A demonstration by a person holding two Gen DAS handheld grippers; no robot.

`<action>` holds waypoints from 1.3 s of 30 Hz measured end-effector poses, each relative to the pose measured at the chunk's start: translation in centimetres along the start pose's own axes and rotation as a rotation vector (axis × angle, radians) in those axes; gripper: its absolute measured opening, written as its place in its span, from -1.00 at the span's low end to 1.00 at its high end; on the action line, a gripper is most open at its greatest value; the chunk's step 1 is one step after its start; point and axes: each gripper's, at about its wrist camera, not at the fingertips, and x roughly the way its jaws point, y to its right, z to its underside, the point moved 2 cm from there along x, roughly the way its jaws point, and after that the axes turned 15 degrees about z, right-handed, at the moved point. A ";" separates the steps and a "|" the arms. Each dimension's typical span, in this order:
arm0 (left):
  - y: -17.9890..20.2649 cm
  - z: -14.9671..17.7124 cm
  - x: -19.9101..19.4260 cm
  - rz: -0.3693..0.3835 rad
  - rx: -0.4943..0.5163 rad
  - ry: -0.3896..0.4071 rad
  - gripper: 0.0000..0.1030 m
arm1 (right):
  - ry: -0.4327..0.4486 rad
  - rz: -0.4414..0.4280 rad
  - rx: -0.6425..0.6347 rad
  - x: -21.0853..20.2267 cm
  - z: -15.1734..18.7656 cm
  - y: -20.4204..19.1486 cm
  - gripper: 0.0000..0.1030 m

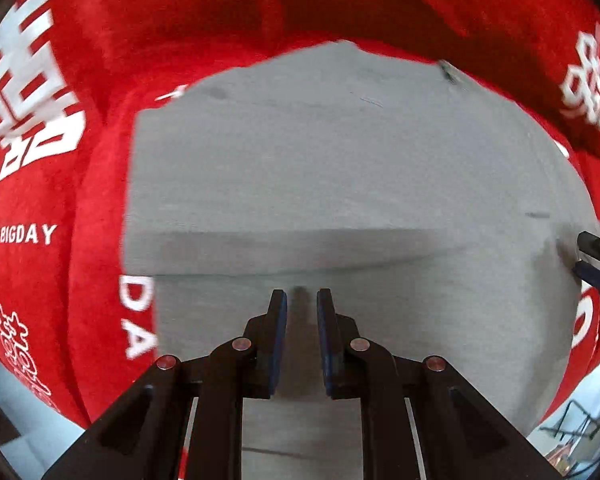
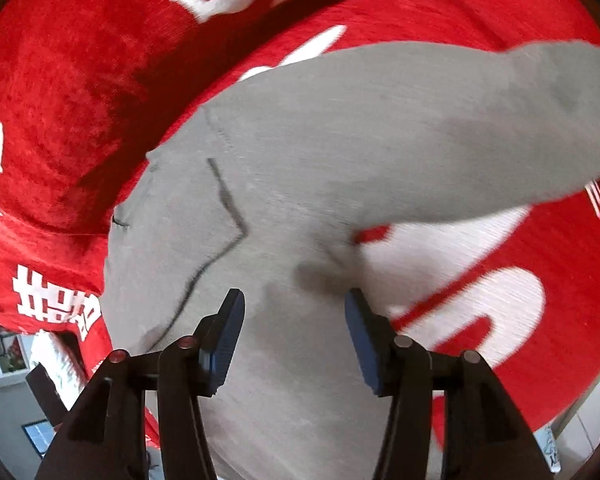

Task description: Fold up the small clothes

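A grey garment (image 1: 340, 168) lies partly folded on a red cloth; a straight fold edge runs across it just beyond my left gripper (image 1: 302, 298). The left jaws stand a narrow gap apart, above the grey fabric, with nothing between them. In the right wrist view the same grey garment (image 2: 300, 160) shows a dark seam line and a sleeve stretching to the upper right. My right gripper (image 2: 294, 300) is open wide over the garment near its sleeve junction, empty. The right gripper also shows in the left wrist view (image 1: 598, 264) at the garment's right edge.
The red plush cloth (image 1: 52, 184) with white lettering and symbols covers the surface all around the garment; it also shows in the right wrist view (image 2: 80, 80). Room floor and furniture show past the cloth's edges at the lower corners.
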 end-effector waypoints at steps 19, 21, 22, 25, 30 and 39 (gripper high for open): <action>10.0 -0.4 3.8 -0.030 0.008 -0.038 0.97 | 0.102 -0.066 0.360 -2.1 -3.3 17.4 0.27; 11.4 -0.3 4.2 -0.020 0.037 -0.046 0.97 | 0.102 -0.076 0.421 -1.7 -3.8 19.4 0.28; 12.0 -0.3 4.3 -0.017 0.050 -0.045 0.97 | 0.101 -0.095 0.454 -1.5 -4.0 20.3 0.28; 14.1 -0.2 4.9 0.003 0.080 -0.051 0.97 | 0.105 -0.163 0.545 -0.7 -4.7 22.3 0.28; 17.0 -0.2 5.6 0.026 0.108 -0.046 0.97 | 0.112 -0.234 0.605 0.4 -6.6 23.6 0.33; 19.6 -1.0 7.2 0.039 0.111 -0.043 0.97 | 0.141 -0.410 0.689 1.1 -8.3 24.7 0.33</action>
